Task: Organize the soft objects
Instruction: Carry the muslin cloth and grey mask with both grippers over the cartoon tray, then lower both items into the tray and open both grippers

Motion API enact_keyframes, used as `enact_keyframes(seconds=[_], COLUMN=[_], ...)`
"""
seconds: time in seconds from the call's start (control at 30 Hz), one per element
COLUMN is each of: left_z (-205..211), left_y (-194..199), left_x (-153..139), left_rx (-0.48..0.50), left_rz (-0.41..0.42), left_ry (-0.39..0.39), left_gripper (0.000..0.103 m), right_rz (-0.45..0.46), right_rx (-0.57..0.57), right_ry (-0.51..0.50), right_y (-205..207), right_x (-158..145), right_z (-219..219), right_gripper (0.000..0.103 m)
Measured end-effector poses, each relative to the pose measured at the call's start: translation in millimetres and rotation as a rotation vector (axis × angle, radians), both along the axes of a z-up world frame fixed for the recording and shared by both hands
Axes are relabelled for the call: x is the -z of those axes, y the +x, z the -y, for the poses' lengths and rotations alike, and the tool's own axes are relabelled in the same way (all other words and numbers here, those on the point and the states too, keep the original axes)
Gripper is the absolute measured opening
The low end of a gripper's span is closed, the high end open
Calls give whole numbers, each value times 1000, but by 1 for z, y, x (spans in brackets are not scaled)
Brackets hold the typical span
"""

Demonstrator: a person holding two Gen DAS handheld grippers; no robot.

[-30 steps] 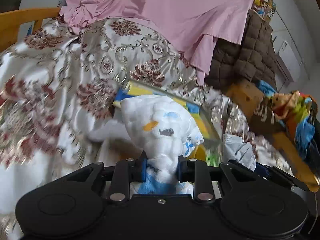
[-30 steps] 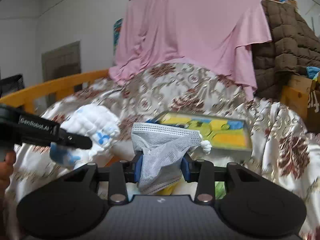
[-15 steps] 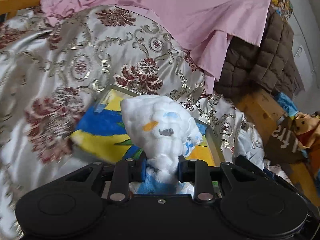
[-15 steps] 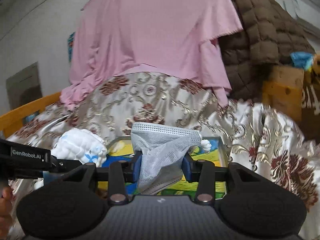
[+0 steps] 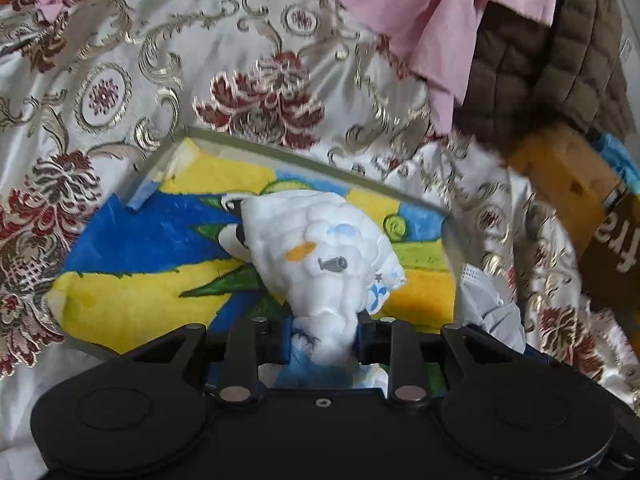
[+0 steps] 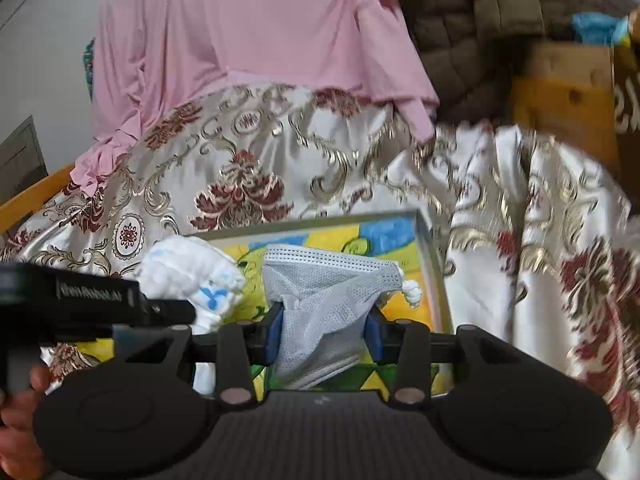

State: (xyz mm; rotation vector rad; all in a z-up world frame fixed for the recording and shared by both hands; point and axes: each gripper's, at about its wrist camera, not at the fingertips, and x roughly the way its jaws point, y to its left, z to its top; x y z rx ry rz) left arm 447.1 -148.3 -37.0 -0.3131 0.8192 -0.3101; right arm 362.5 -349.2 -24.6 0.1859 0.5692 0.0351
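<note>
The left claw (image 5: 324, 334) is squeezing a white printed cloth (image 5: 320, 256), and the right claw (image 6: 324, 330) is pinching a gray face mask (image 6: 324, 292). Both are hanging over a colorful tray (image 5: 320, 162) on the flowery bedspread (image 5: 160, 60).

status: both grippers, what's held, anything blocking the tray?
Left gripper shut on white padded cloth. Right gripper shut on grey face mask. Both over painted tray on floral bedspread. Nothing in the way.
</note>
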Motion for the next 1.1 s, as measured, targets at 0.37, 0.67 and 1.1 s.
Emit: enact_keyframes(seconds=[0.37,0.67,1.1], left_z=[12,3,-42], left_y=[13,1,-92], left_x=[12,0,-65], left_rx=[-11,-39,-107], left_rz=[-79,-57,175], left_ry=[46,59,-1], left_gripper=[36,64,97], right_rz=[-85,-65,121], right_rx=[24,32,64], right_ry=[51,70,36], right_y=[11,3,-67], right_x=[8,3,-55], right_z=[11,15,8], right_gripper=[57,79,103])
